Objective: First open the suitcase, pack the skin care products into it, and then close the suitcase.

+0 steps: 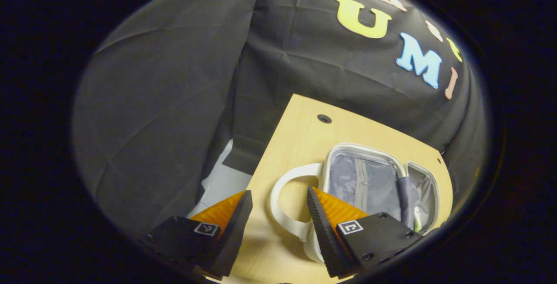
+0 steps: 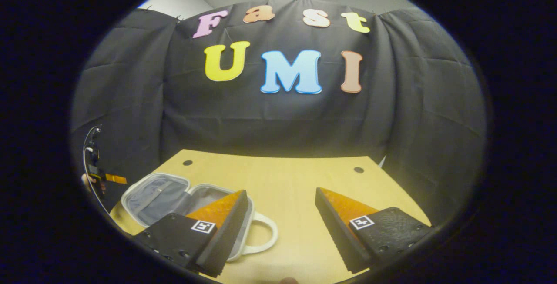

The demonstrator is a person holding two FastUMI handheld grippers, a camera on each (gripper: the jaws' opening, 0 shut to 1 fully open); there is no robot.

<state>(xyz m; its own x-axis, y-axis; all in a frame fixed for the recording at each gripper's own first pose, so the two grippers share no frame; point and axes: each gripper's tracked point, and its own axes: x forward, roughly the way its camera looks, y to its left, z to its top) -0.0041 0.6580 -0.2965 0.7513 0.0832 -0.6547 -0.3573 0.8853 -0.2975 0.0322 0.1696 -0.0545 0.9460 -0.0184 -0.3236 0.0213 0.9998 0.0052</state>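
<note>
Lying open on our wooden table (image 2: 296,188), the small white suitcase (image 1: 370,179) shows its grey lining.

Its two halves are spread flat side by side, the long axis running across the table, the looped white handle (image 1: 285,203) pointing away from the lining. We see something pale green inside at one edge. Our left gripper (image 1: 278,214) and right gripper (image 2: 280,214) hover with jaws spread wide, holding nothing.

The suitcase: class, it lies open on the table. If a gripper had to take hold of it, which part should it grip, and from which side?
Probably the white loop handle. It sticks out flat from the suitcase over bare table, so fingers could straddle the thin band from above. In the right gripper view it faces the open right gripper.
</note>
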